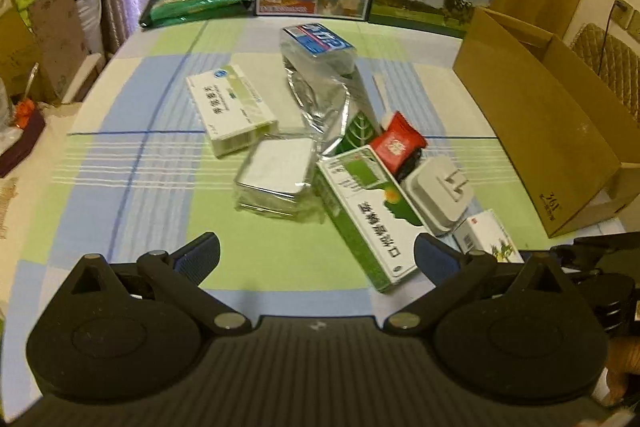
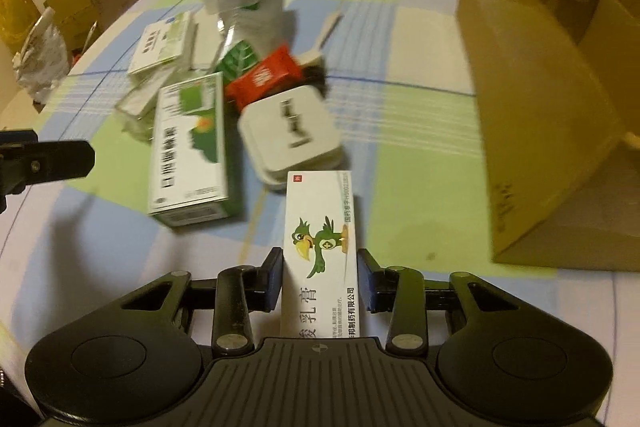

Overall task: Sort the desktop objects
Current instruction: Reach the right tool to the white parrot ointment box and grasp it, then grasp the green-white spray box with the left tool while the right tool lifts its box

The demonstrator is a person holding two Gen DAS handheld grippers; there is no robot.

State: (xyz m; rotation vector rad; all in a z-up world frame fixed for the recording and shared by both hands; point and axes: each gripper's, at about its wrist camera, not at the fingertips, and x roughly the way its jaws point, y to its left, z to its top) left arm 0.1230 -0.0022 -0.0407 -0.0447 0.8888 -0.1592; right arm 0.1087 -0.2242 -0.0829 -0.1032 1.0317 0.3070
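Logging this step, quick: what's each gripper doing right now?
Left gripper: open, holding nothing.
Right gripper: shut on the bird box.

Crinkled shiny foil pouch (image 1: 320, 107), matt brown cardboard box (image 1: 536, 123) (plain), smooth checked tablecloth (image 1: 132, 155).

Right gripper (image 2: 320, 277) gripping white ointment box (image 2: 320, 251), fingers (image 2: 273, 279) pressing box's two long sides. Left gripper (image 1: 318, 255) hovering left of ointment box, jaws spread wide, holding nothing.
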